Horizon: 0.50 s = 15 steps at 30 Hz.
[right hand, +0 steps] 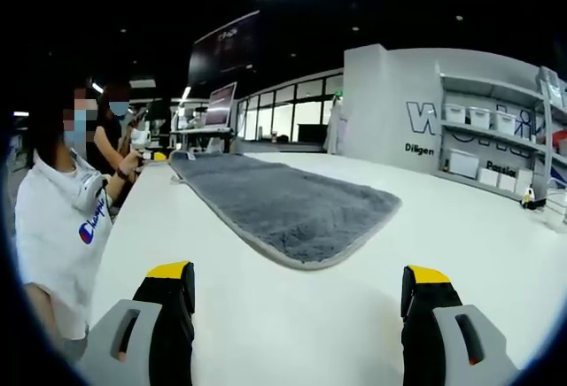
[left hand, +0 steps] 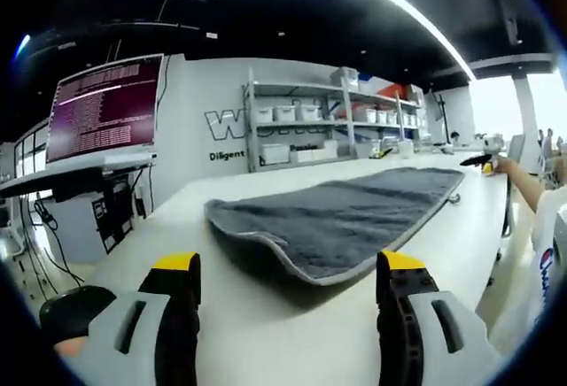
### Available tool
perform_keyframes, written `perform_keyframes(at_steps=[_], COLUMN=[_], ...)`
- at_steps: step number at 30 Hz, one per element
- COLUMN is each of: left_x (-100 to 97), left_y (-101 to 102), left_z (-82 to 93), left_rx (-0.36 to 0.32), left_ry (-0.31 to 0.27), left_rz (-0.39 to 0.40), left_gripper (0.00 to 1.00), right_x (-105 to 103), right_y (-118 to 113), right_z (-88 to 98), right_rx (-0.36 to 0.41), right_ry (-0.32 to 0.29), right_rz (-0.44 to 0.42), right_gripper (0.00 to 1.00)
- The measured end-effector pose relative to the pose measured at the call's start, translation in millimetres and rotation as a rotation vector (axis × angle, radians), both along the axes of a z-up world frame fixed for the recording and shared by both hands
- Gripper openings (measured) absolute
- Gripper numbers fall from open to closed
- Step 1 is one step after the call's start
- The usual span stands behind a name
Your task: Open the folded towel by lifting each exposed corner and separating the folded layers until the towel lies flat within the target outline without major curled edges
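Both claws, left (left hand: 288,293) and right (right hand: 299,302), spread above white table (right hand: 461,227); grey towel (right hand: 283,200) flat, shelves (left hand: 301,125) behind.

Left hand-held gripper (left hand: 288,302): two black jaws, yellow caps on the tips, pale grey housings with a dark slot each. Right hand-held gripper (right hand: 297,311): same build, black jaws, yellow tips, grey slotted housings flanking both jaws.

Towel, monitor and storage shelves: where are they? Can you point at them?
grey towel (left hand: 354,213), left gripper view, middle of its top surface.
monitor (left hand: 104,107), left gripper view, centre of the lit screen.
storage shelves (left hand: 306,125), left gripper view, middle shelf with white bins.
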<state>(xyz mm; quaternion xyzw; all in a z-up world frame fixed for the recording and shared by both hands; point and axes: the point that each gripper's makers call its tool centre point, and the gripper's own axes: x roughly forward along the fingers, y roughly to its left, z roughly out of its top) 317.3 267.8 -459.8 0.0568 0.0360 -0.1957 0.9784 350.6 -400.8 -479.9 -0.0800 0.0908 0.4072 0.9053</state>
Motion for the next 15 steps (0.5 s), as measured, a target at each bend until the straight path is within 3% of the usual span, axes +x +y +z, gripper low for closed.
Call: perform_keyframes(at_steps=[6,15], left_x=[-0.3,0.6], left_y=[-2.7,-3.6], left_z=[-2.5,-2.8], left_rx=[0.033,0.025], left_ry=[-0.006,0.003], left_rz=[-0.014,-0.02], left_gripper=[0.79,0.79], right_x=[2.9,3.3], right_y=[-5.7,-7.6], right_z=[3.2,2.3], right_rx=[0.02,0.001], right_ry=[0.004,-0.001], right_rz=[-0.01,-0.004], right_gripper=[0.99,0.99])
